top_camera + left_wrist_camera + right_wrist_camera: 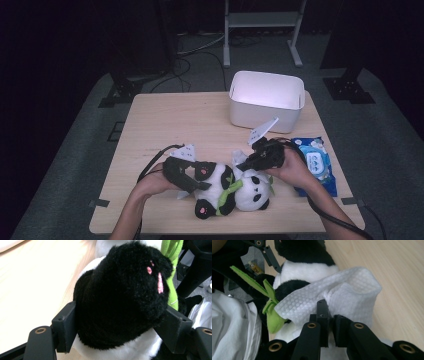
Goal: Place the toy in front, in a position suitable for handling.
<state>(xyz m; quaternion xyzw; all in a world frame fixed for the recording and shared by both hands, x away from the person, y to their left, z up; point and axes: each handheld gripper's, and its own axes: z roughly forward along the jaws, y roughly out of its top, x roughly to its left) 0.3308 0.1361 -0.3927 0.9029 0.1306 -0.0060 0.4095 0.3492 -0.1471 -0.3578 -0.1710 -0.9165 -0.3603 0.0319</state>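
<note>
Left hand-held gripper (117, 340) clamps a fuzzy black paw of the plush panda (235, 190), which lies at the surface's (165, 125) near edge. Right hand-held gripper (331, 322) pinches a white, waffle-textured wipe (337, 300) pressed against the panda's belly. Its gripper view reveals the wipe's embossed weave and a green felt leaf (272, 315). From above show a rounded white plastic bin (266, 100) at the far edge and a blue wipe pack (315, 162) just right of the hands.
</note>
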